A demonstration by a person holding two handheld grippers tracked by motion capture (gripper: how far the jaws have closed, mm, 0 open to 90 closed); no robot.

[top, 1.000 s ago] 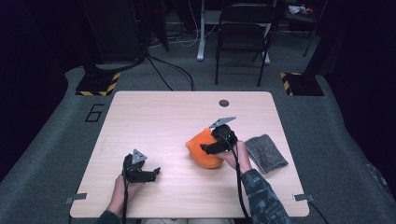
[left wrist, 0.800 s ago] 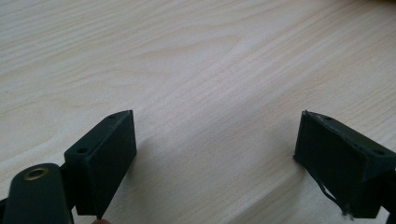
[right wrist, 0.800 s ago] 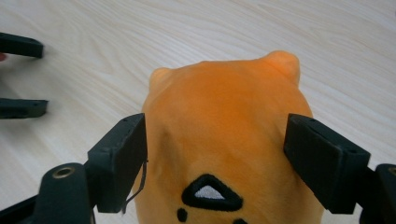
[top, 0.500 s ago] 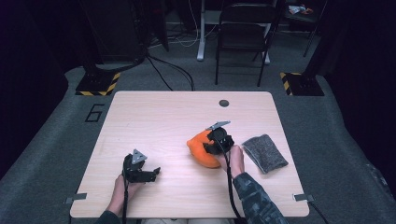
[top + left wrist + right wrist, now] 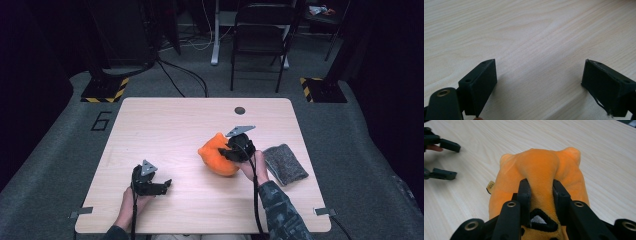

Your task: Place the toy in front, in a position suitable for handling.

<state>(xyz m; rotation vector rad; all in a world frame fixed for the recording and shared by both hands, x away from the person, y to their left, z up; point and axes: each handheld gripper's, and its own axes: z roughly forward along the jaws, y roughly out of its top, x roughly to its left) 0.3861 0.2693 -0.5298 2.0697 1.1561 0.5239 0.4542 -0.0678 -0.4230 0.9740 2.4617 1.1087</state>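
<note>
While the right gripper (image 5: pixel 540 192) pinches a raised fold of an orange plush toy (image 5: pixel 218 154), the toy has shifted slightly toward the table's centre compared with a second ago, when it sat closer to the grey cloth (image 5: pixel 284 163); this suggests the toy is being dragged or lifted away from the cloth. The plush is soft, short-piled and rounded, with two small ear-like bumps, a black-and-white stitched patch near the jaws and a small tan tag (image 5: pixel 490 186) at its side; it sits right of centre on the pale wood-grain table (image 5: pixel 165 130). The left gripper (image 5: pixel 151 182) hovers near the front left edge, jaws spread wide and empty over bare wood. The cloth looks coarse and felted, lying flat just beside the right hand.
</note>
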